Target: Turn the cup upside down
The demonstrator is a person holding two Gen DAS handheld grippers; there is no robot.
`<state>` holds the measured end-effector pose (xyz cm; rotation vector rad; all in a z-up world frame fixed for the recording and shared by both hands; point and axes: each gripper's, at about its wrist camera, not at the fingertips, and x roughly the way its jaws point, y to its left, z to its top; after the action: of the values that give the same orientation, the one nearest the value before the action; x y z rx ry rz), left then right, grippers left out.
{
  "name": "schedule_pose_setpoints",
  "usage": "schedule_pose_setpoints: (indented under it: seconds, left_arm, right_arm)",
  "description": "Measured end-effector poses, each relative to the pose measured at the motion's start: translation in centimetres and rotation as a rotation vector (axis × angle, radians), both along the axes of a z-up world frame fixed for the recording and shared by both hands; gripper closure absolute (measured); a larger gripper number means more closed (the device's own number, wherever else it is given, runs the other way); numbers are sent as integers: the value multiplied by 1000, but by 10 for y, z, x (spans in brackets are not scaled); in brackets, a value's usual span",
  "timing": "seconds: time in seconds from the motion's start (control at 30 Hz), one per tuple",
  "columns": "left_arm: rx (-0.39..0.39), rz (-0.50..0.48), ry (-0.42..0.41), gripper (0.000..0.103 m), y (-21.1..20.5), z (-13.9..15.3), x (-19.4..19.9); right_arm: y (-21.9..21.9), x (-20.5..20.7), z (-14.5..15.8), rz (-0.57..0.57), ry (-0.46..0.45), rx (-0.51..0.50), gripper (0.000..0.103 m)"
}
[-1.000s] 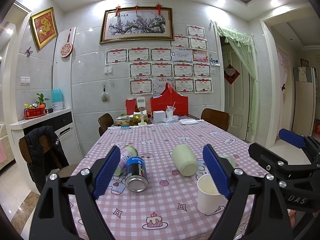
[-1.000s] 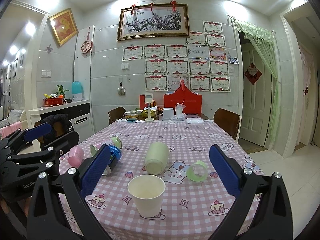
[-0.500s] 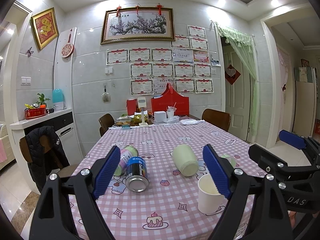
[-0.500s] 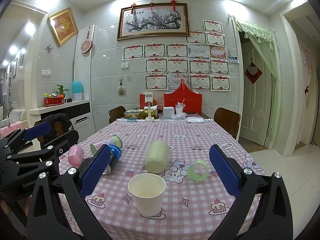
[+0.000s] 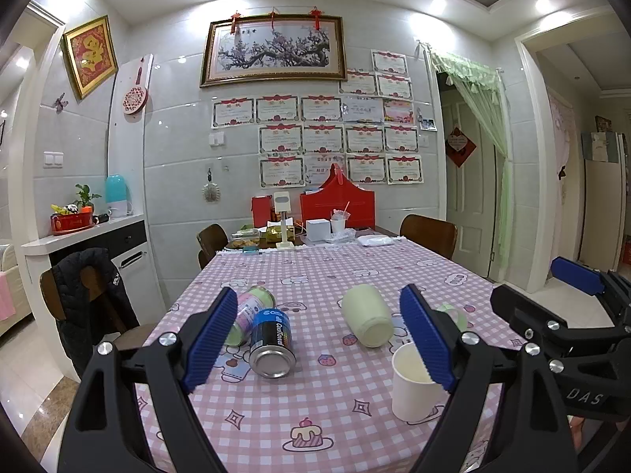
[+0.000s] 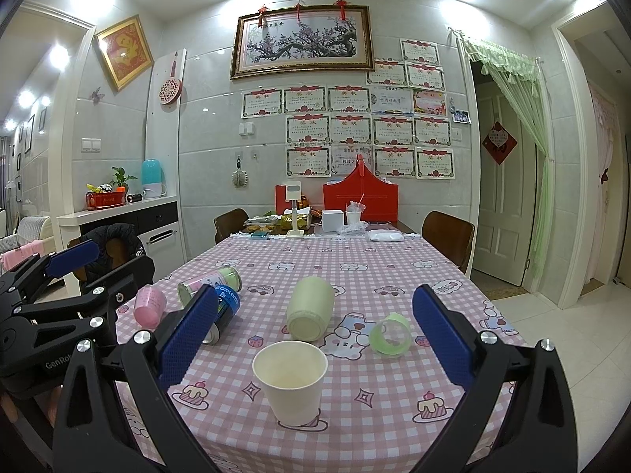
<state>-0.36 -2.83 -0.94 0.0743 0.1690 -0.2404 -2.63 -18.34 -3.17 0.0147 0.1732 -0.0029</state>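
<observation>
A white paper cup (image 6: 291, 382) stands upright, mouth up, near the front edge of the pink checked table (image 6: 378, 272). In the left wrist view the cup (image 5: 412, 388) is partly hidden behind my left gripper's right finger. My right gripper (image 6: 315, 335) is open and empty, held above and just short of the cup, which sits between its fingers in that view. My left gripper (image 5: 321, 339) is open and empty, to the left of the cup. Each gripper shows at the edge of the other's view.
Lying on the table: a pale green cup (image 6: 310, 308), a clear green cup (image 6: 390, 334), a blue can (image 5: 272, 343), a pink-green can (image 5: 248, 313) and a pink cup (image 6: 149, 306). Boxes and clutter stand at the far end (image 6: 339, 213). Chairs surround the table.
</observation>
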Motion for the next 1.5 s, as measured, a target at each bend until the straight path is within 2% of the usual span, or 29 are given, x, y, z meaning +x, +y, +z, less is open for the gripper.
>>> schedule_pose_setpoints:
  seconds: [1.5]
  left_arm:
    - [10, 19, 0, 20, 3, -3, 4]
  right_arm:
    - [-1, 6, -4, 0, 11, 4, 8]
